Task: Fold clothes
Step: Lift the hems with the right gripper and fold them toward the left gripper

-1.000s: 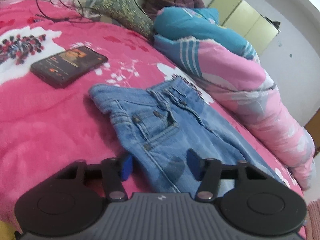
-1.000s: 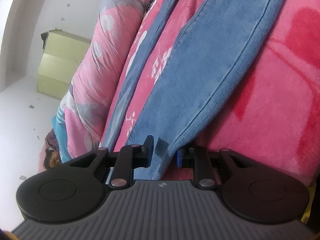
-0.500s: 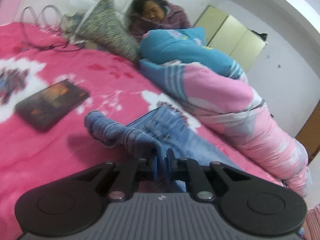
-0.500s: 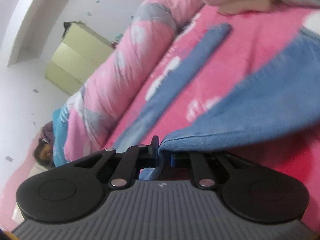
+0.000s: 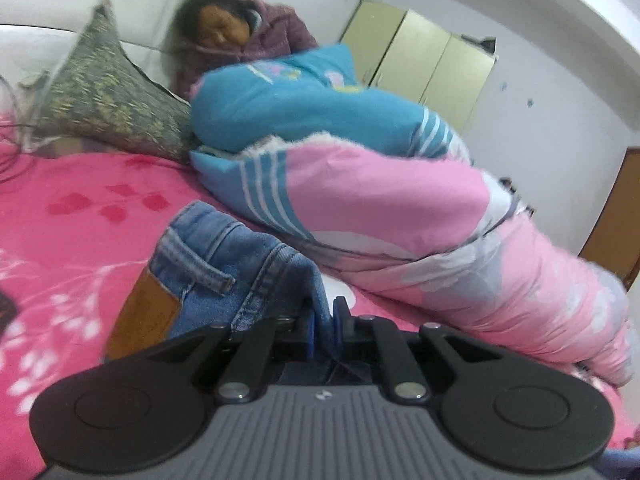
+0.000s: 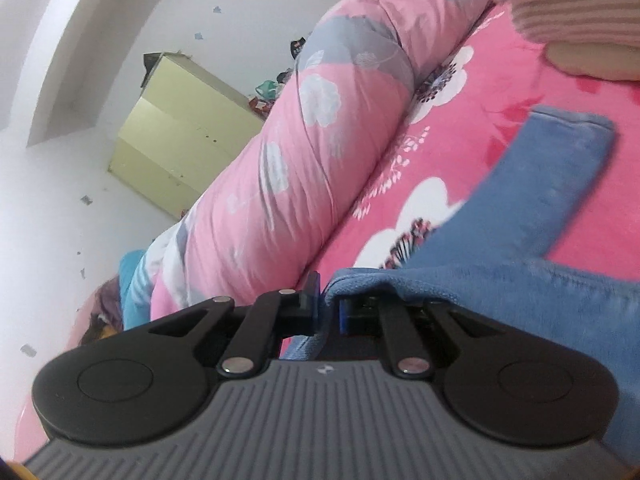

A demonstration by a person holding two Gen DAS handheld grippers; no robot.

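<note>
Jeans point(image 5: 224, 268) limp, weighty denim; left gripper point(image 5: 322, 322) clamped on waistband, right gripper point(image 6: 329, 308) clamped on leg edge; thick seams grip best

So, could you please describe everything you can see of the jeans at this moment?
The jeans are light-blue washed denim with stitched seams, a belt loop and a brown waistband patch. The waist end is lifted and bunched, pinched in the shut left hand-held gripper. In the right wrist view, a fleecy blue leg edge is pinched in the right hand-held gripper, while the other leg lies flat on the pink floral bedspread, beside the rolled pink quilt.
</note>
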